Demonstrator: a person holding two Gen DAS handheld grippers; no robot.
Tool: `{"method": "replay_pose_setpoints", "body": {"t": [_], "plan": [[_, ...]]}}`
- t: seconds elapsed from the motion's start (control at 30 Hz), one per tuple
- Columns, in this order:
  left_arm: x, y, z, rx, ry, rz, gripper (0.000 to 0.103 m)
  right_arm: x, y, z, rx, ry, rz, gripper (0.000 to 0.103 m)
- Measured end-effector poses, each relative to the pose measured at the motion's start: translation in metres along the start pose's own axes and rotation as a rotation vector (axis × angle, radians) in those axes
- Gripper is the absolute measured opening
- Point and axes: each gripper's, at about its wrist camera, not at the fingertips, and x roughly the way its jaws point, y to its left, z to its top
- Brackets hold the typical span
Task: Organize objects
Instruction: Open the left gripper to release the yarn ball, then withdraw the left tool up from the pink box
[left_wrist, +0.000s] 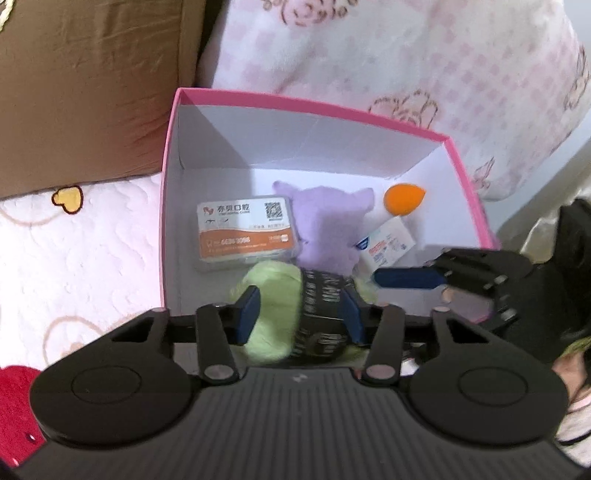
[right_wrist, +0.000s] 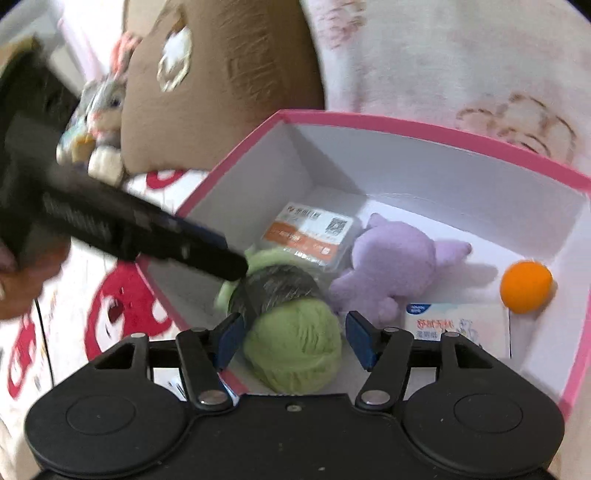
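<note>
Green yarn ball (right_wrist: 295, 350) w/ black paper band, lying inside pink box (left_wrist: 295, 101), at the near wall, approx. mid-way along it. Clamped by left tool (left_wrist: 299, 314): one blue pad sunk into the green wool, the other pressed on the band. Seen from right wrist cam, same tool comes in as a black bar from the box's left edge and ends on the ball.

Right tool (right_wrist: 295, 336) apart, straddling the ball's near end; one pad just at the band, the other clear of the wool w/ a gap showing. No grip there.

Behind the ball, touching it: purple plush toy (left_wrist: 328, 221), mid-floor of box. Left of plush, towards the left wall: clear card case (left_wrist: 243, 232) w/ orange-and-white label, flat, its near edge against the yarn. Right of plush: wipes pack (left_wrist: 388, 247), flat, near the right wall. Orange sponge (left_wrist: 402, 201) beyond the pack, near the far right corner, apart from plush.

Box on a bed cover (left_wrist: 74, 258), pink-white w/ red prints. Brown pillow (left_wrist: 92, 92) past the far left corner; pink checked blanket (left_wrist: 406, 55) along the far edge. Rabbit toy (right_wrist: 105, 110) beside the pillow, blurred.
</note>
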Motion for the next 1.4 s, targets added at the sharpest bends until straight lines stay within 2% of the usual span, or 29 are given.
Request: {"method": "replay_pose_setpoints", "body": {"t": [0.03,0.07,0.1,0.2,0.27,0.33,0.4,0.43,0.57,0.63,0.73,0.83,0.93,1.03,1.2,1.27,1.4], "plan": [[0.003,-0.002,-0.001,0.012,-0.003,0.031,0.033,-0.002,-0.001,-0.001,0.018,-0.011,0.011,0.061],[0.006,-0.003,-0.002,0.03,-0.012,0.072,0.033,-0.004,-0.001,-0.002,0.032,-0.017,0.005,0.044],[0.009,-0.004,-0.004,0.043,-0.018,0.097,0.033,-0.004,0.001,-0.001,0.049,-0.013,-0.007,0.038],[0.01,-0.005,-0.007,0.063,-0.05,0.106,0.033,-0.001,0.004,-0.004,0.092,-0.011,-0.02,0.035],[0.01,-0.004,-0.009,0.051,-0.044,0.065,0.032,0.007,0.004,-0.003,0.124,0.023,-0.057,0.035],[0.011,-0.001,-0.012,0.006,-0.024,0.029,0.032,0.01,0.003,-0.003,0.172,0.017,-0.046,0.036],[0.009,-0.003,-0.016,0.008,-0.042,0.033,0.032,0.014,0.005,-0.002,0.204,0.015,-0.042,0.036],[0.007,-0.003,-0.017,0.016,-0.055,0.033,0.029,0.016,0.008,-0.002,0.205,0.012,-0.041,0.036],[0.002,0.003,-0.015,0.005,-0.082,0.024,0.029,0.021,0.015,-0.004,0.193,-0.014,-0.049,0.036],[-0.001,0.008,-0.014,-0.025,-0.077,-0.002,0.029,0.017,0.02,-0.007,0.192,-0.044,-0.077,0.038],[-0.011,0.005,-0.017,-0.001,-0.088,-0.009,0.029,0.0,0.033,-0.011,0.159,-0.081,-0.131,0.038],[-0.022,-0.002,-0.019,0.027,-0.078,-0.008,0.033,-0.02,0.05,-0.013,0.109,-0.071,-0.218,0.041],[-0.032,-0.008,-0.024,0.034,-0.05,-0.03,0.035,-0.04,0.066,-0.015,0.063,-0.082,-0.266,0.044],[-0.051,-0.019,-0.03,0.075,-0.063,-0.025,0.047,-0.063,0.078,-0.015,0.053,-0.102,-0.308,0.06],[-0.083,-0.043,-0.039,0.152,-0.057,0.019,0.055,-0.098,0.098,-0.018,0.061,-0.136,-0.387,0.079],[-0.096,-0.052,-0.043,0.171,-0.062,0.02,0.064,-0.11,0.105,-0.019,0.064,-0.133,-0.412,0.081],[-0.122,-0.064,-0.055,0.174,-0.067,0.018,0.067,-0.13,0.123,-0.025,0.04,-0.138,-0.45,0.089]]}}
